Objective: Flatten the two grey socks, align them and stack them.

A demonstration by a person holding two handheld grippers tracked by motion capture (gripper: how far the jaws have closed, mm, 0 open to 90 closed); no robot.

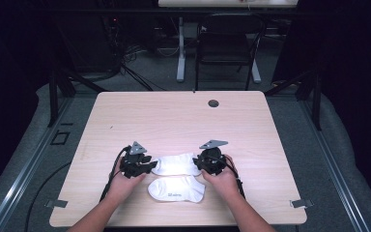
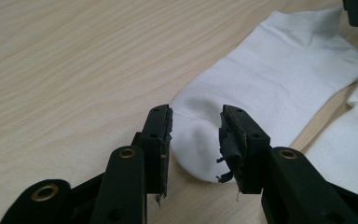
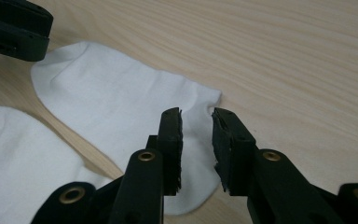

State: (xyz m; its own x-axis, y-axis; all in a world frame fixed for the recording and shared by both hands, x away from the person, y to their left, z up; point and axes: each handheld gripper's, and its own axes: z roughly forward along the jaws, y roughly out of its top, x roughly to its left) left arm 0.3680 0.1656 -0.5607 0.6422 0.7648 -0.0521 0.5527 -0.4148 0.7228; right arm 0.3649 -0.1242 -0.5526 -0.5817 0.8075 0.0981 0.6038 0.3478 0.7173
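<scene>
We see the far white sock (image 1: pixel 176 164) lying flat on the desk (image 1: pixel 174 116), stretched crosswise between the two tongs. A second white sock (image 1: pixel 176 188) lies just beside it on the near side, grey print on its sole, with a narrow strip of wood showing between the two.

Left tongs (image 1: pixel 150 166): at the left end of the far sock. In the left gripper view the rounded end of that sock (image 2: pixel 270 84) sits in the gap between the jaws, which stand apart with the cloth between them, not pinched. The left tongs (image 2: pixel 195 144) are moderately open; the pad on one jaw is frayed.

Right tongs (image 1: pixel 198 162): at the right end of the same sock. In the right gripper view the sock's edge (image 3: pixel 121 107) lies between and under the jaws; the right tongs (image 3: pixel 197 149) show a narrow gap, not clamped on the cloth. The second sock (image 3: pixel 18 158) shows at lower left there.

Both hands rest low over the desk's near half.
</scene>
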